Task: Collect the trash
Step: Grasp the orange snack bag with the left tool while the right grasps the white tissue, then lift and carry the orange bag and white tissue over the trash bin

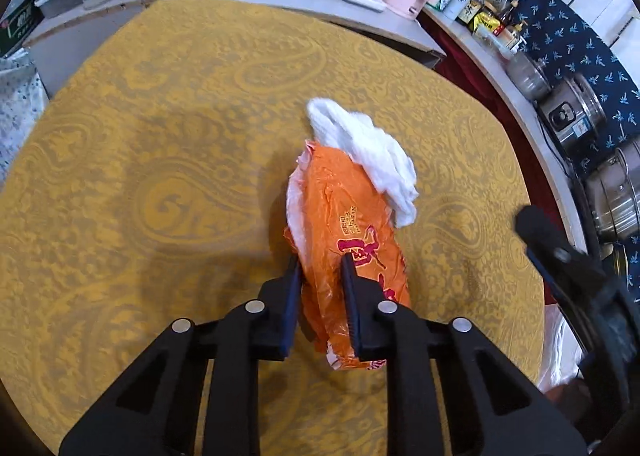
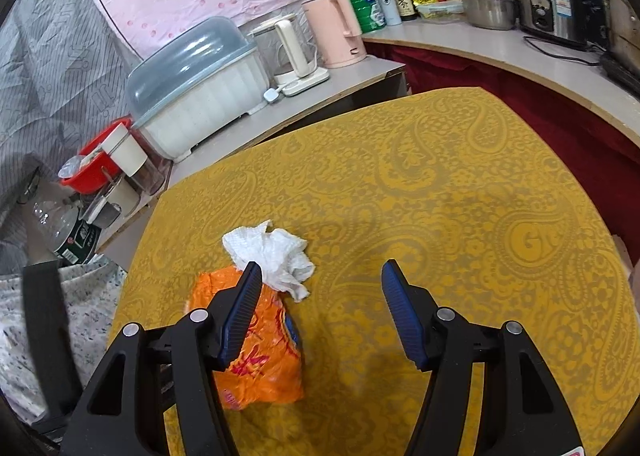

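The orange wrapper (image 1: 352,240) is lying on the yellow patterned surface (image 1: 160,136), a little right of centre in the left wrist view, with its long axis running from the bottom of the frame up toward the middle, in line with the fingers looking at it. A crumpled white tissue (image 1: 376,152) is resting on and against the wrapper's far end, spilling toward the right.

The left claw (image 1: 320,260) is closing narrowly around the near part of the wrapper, one finger on each side and the plastic bunched between them; it appears to be gripping it, though the firmness of the pinch is hard to judge.

In the right wrist view the wrapper (image 2: 260,356) and tissue (image 2: 276,252) are sitting at lower left, partly behind the left finger, while the right claw (image 2: 322,272) is hanging wide open over bare cloth with nothing in it.

The left claw is the nearer one. The tissue, lying just left of the right claw's gap, is probably the right's to reach for, with a shift to frame left.
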Motion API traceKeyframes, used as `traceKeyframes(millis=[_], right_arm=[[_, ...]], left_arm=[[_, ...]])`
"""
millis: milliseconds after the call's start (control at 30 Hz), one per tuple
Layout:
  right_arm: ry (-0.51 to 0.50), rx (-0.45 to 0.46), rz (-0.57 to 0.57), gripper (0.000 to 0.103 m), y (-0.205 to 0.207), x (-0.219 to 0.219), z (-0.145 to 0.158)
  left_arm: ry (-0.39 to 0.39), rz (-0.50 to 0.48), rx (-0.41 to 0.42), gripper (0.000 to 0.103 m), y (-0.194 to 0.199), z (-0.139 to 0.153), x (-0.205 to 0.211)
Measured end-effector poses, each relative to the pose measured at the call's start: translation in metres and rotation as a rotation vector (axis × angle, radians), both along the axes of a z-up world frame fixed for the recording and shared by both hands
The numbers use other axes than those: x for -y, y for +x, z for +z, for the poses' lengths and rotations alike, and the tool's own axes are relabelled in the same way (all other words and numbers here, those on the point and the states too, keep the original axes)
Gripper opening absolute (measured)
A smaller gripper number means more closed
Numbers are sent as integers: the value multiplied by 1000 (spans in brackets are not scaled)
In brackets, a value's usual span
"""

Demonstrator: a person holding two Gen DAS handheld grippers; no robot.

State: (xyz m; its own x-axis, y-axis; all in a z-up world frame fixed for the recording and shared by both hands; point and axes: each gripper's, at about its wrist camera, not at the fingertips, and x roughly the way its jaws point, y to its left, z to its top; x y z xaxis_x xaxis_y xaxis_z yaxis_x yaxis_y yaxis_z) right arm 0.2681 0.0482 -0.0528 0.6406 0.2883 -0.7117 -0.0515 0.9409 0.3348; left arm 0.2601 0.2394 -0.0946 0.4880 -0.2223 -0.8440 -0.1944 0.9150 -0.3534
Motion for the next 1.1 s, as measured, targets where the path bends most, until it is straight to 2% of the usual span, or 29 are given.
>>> traceKeyframes(millis=[233, 300, 467, 533, 567, 633, 667, 700, 833, 1100], right_arm=[[-6, -44, 54, 61, 26, -40, -20], [-17, -55, 65, 60, 33, -51, -27], [-44, -78, 75, 52, 49, -64, -43], [-48, -98, 76, 39, 55, -66, -51], [-49, -111, 83, 36, 57, -67, -55], [-56, -124, 87, 21, 59, -66, -61], [-53, -125, 88, 16, 59, -65, -61], [-45, -123, 90, 11, 58, -62, -60], [-27, -78, 69, 9, 49, -48, -42], [1, 58, 12, 9, 21, -2, 30]], left_arm=[[24, 58, 19, 18, -13, 11, -42], [52, 76, 25, 18, -14, 12, -49], [53, 93, 13, 18, -14, 7, -60], [53, 93, 7, 18, -15, 4, -63], [50, 93, 4, 18, -15, 2, -63], [44, 92, -3, 18, -14, -1, -62], [44, 90, -2, 18, -13, -1, -61], [44, 85, 1, 18, -13, 0, -59], [47, 66, 21, 18, -14, 10, -51], [62, 9, 107, 18, -27, 55, -14]])
